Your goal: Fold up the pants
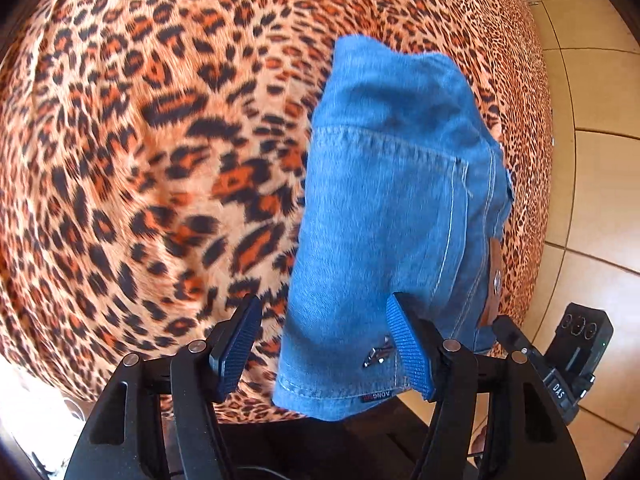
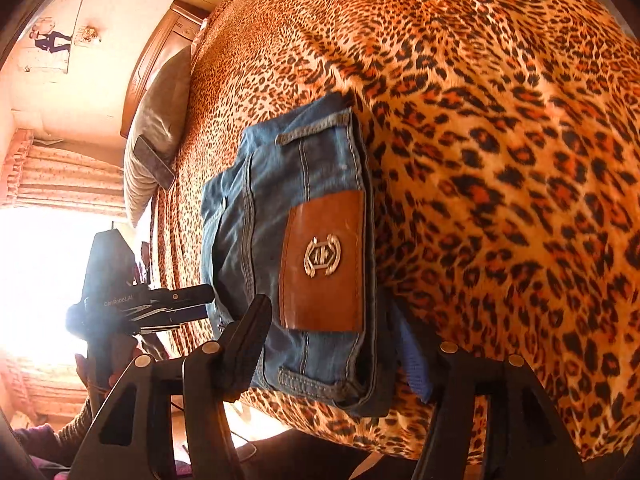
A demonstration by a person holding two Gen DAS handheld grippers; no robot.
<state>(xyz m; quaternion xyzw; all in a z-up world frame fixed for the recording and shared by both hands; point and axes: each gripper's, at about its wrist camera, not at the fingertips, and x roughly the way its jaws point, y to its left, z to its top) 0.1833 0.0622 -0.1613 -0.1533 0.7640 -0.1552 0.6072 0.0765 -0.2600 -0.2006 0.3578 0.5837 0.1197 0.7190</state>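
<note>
I see the blue jeans (image 1: 384, 216) folded into a compact bundle near the edge of the bed, lying on the leopard-print bedspread (image 1: 160, 160). In my left wrist view they fill the centre right of the frame, with a stitched pocket seam across them and a hem with a small label at the bottom. In my right wrist view the same bundle sits in the centre, its brown leather patch (image 2: 324, 260) with a metal emblem facing up beside the belt loops.

My left gripper (image 1: 324, 344) stands open: the left finger is over bare bedspread, the right finger lies against the denim near the hem, and neither pad squeezes the cloth. My right gripper (image 2: 340, 344) also stands open, its fingers straddling the near end of the bundle without pinching it.

At the lower left of the right wrist view, a hand (image 2: 100, 368) carries the other gripper just beside the jeans. A grey pillow (image 2: 160, 120) with a phone (image 2: 154, 162) on it lies in the upper left, with a wooden headboard (image 2: 160, 52) and curtains (image 2: 60, 172) beyond. Tiled floor (image 1: 596, 160) shows at the right of the left wrist view.
</note>
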